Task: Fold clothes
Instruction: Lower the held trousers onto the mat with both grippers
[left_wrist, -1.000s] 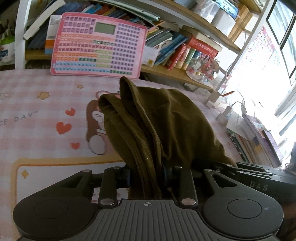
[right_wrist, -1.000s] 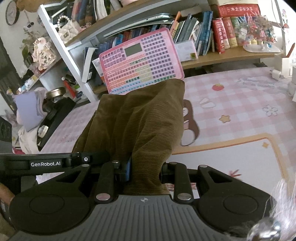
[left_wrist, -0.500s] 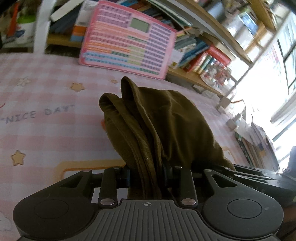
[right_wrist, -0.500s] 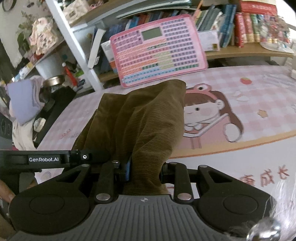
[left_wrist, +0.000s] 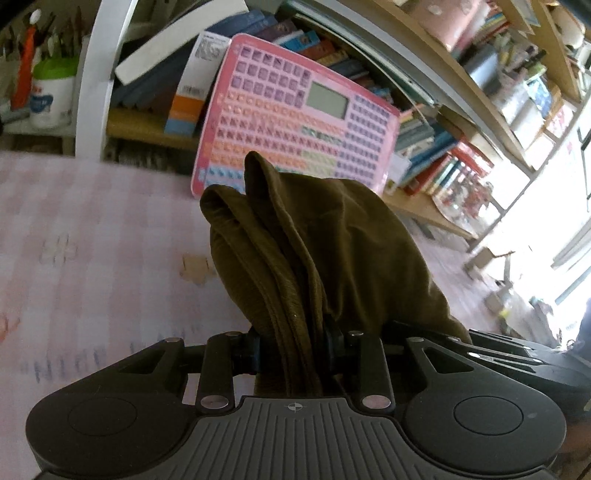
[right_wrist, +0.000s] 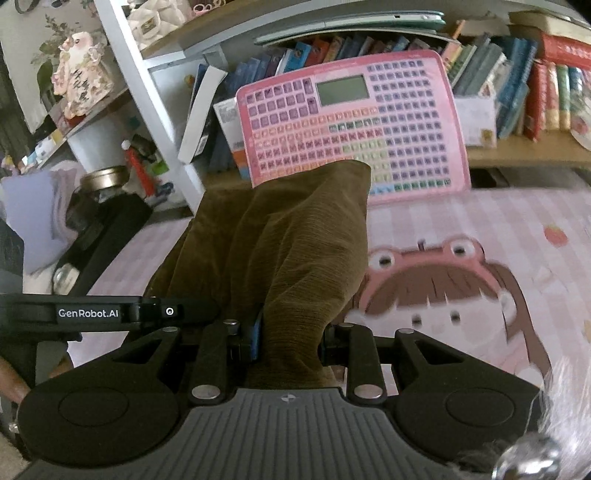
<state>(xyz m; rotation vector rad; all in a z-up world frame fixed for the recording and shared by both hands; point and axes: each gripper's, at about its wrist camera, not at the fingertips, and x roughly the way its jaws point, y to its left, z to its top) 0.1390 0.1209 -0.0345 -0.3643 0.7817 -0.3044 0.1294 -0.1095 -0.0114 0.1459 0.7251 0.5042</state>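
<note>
Left gripper (left_wrist: 291, 354): my jaws are closed to a narrow gap on a thick bunch of the garment (left_wrist: 332, 251), several edges stacked together between them. I judge the stack is pinched so the layers stay aligned while carried.

Right gripper (right_wrist: 291, 343): jaws likewise clamped on the garment (right_wrist: 280, 240), on a flatter, wider span of the ribbed cloth. The two grips sit close side by side; the left tool's body shows at the near left of the right view, so the cloth spans only a short way between them.

Garment: olive-brown corduroy, doubled over, standing up beyond both grippers and lifted off the mat (right_wrist: 498, 229). Its far end flops forward. Which piece of clothing it is, I cannot tell. Held by two points, I judge, to keep one edge level for laying down or folding again; how many folds it holds I cannot say.

Mat: pink check with a cartoon girl (right_wrist: 436, 295) printed to the right, under and beyond the cloth. Blurred in both views.

Keyboard toy (right_wrist: 351, 122): pink, propped upright at the far edge of the mat against the shelf (left_wrist: 424, 199), clear of the working area.

Books (right_wrist: 517, 92): ranked on the shelf behind and right of the toy.
</note>
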